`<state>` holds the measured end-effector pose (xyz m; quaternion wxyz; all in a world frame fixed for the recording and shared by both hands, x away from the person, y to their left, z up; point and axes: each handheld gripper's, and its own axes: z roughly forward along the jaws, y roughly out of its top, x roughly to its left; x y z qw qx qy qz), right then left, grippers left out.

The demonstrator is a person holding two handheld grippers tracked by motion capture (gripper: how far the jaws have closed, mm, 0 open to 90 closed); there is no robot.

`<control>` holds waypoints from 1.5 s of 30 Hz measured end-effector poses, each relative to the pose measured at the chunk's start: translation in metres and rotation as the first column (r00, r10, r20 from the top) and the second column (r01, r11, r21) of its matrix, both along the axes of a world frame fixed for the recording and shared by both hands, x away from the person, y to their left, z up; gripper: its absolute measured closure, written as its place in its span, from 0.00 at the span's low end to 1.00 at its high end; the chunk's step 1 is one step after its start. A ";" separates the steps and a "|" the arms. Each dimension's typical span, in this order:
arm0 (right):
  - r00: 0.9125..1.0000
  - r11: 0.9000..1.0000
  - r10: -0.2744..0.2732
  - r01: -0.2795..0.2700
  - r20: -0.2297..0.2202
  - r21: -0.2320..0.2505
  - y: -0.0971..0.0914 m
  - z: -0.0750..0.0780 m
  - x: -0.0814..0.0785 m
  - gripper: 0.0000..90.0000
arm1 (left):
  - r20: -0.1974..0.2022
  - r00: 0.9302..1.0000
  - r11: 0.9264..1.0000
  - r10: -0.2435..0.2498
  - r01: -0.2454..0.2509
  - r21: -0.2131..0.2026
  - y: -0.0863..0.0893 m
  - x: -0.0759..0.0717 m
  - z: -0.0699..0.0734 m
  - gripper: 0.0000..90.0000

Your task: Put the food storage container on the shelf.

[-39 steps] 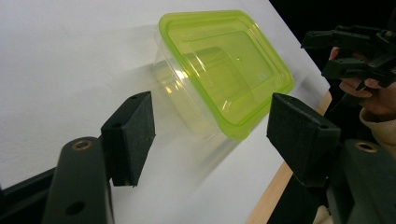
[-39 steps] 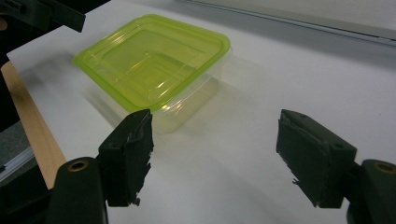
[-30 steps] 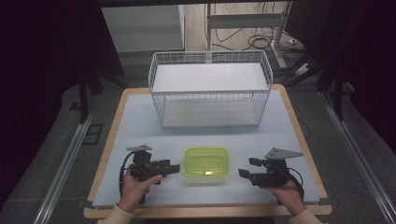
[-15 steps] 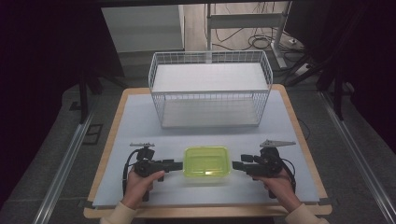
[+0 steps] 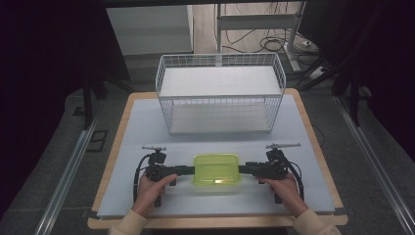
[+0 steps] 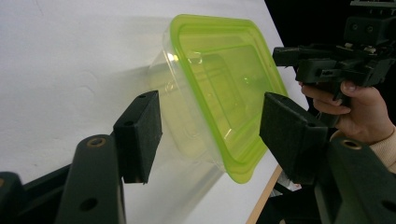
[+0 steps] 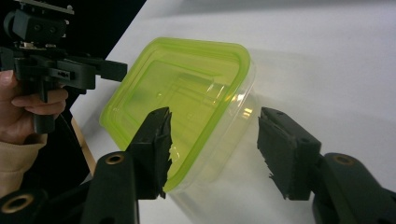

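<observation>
A clear plastic food container with a lime-green lid (image 5: 216, 170) sits on the pale surface (image 5: 147, 127) near the person's edge, well in front of the white wire basket (image 5: 220, 93). The left tongs (image 5: 188, 170) and right tongs (image 5: 244, 170) bracket its two short ends; both pairs of jaws have just been closing, with the container's rim between them, but in both gripper views the pads stand clear of the plastic, so nothing is gripped yet. The thin lid lip is the likely weak point: if one side bites before the other, the light container could skid sideways or tip, and a shallow hold on the flexible rim could slip or pop the lid loose on lifting.
</observation>
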<state>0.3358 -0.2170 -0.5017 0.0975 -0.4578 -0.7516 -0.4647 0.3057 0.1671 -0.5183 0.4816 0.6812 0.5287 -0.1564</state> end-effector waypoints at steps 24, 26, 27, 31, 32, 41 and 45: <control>0.990 0.998 0.028 -0.020 -0.138 0.059 0.006 -0.016 0.011 0.74 | -0.069 0.996 0.997 -0.059 0.055 -0.060 -0.008 0.008 -0.016 0.72; 0.989 0.998 0.033 -0.024 -0.141 0.064 0.007 -0.017 0.010 0.78 | -0.071 0.996 0.998 -0.053 0.050 -0.049 -0.010 0.007 -0.016 0.79; 0.989 0.998 0.037 -0.028 -0.146 0.063 0.008 -0.017 0.010 0.79 | -0.070 0.996 0.997 -0.063 0.060 -0.049 -0.010 0.007 -0.016 0.81; 0.987 0.997 0.032 -0.020 -0.158 0.079 0.007 -0.015 0.009 0.83 | -0.060 0.996 0.997 -0.062 0.059 -0.054 -0.009 0.005 -0.014 0.86; 0.987 0.996 0.032 -0.019 -0.157 0.086 0.006 -0.014 0.009 0.85 | -0.054 0.997 0.997 -0.057 0.054 -0.056 -0.008 0.004 -0.012 0.86; 0.988 0.993 0.039 -0.021 -0.151 0.115 0.003 -0.005 0.006 0.90 | -0.018 0.998 0.997 -0.059 0.058 -0.059 -0.007 -0.002 -0.004 0.91; 0.990 0.992 0.039 -0.022 -0.138 0.125 0.003 -0.002 0.005 0.90 | -0.013 0.998 0.996 -0.059 0.058 -0.068 -0.006 -0.004 -0.001 0.91</control>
